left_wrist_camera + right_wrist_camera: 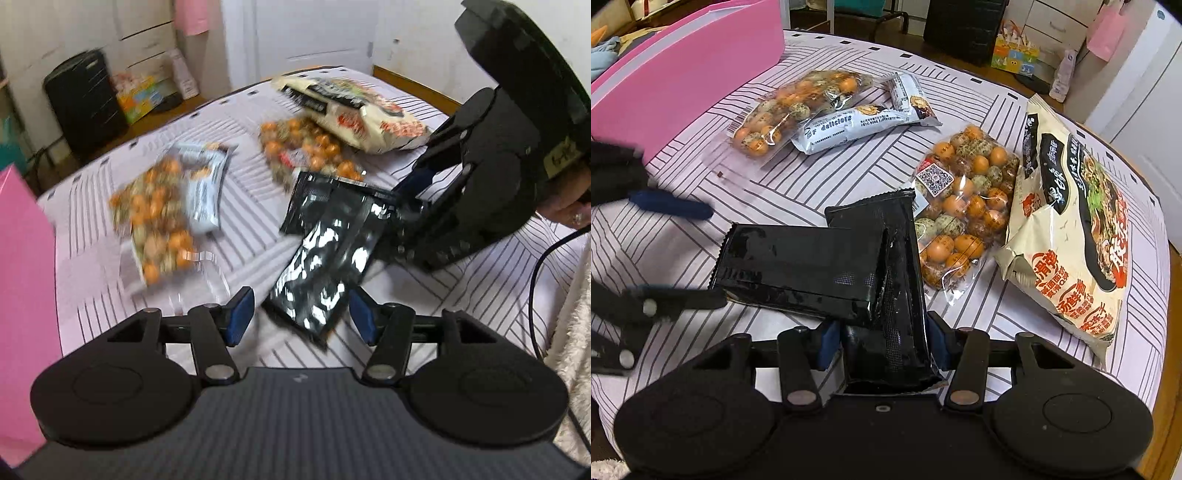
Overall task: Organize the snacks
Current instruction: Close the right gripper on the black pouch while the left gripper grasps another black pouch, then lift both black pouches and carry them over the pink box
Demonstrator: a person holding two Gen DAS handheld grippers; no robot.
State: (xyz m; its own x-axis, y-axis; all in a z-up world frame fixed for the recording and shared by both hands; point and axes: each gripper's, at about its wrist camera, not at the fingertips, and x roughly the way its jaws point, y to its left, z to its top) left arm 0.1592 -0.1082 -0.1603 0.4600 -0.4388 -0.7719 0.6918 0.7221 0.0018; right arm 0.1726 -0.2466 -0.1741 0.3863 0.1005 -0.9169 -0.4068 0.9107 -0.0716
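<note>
I am holding two grippers over a table [783,177] covered by a pale cloth with dark line patterns. My right gripper [882,341] is clamping one black packet [897,295] between its blue pads, the packet running away from the camera along the fingers. A second black packet [798,266] is lying crosswise with its right end touching the gripped one, its left end reaching toward my left gripper [690,254], whose fingers are showing blurred at the left edge of the right wrist view.

In the left wrist view my left gripper [301,317] is standing with its jaws apart and pressing on nothing; the near corner of the second black packet [314,280] is sitting between the blue pads without being pinched, as far as the blur lets me tell.

Farther across the cloth, a clear bag of orange and speckled eggs [964,210] is lying just beside a large cream noodle bag [1071,229]. Another egg bag [798,107] is resting near the pink box [683,81], with two white bar wrappers [849,125] against it
</note>
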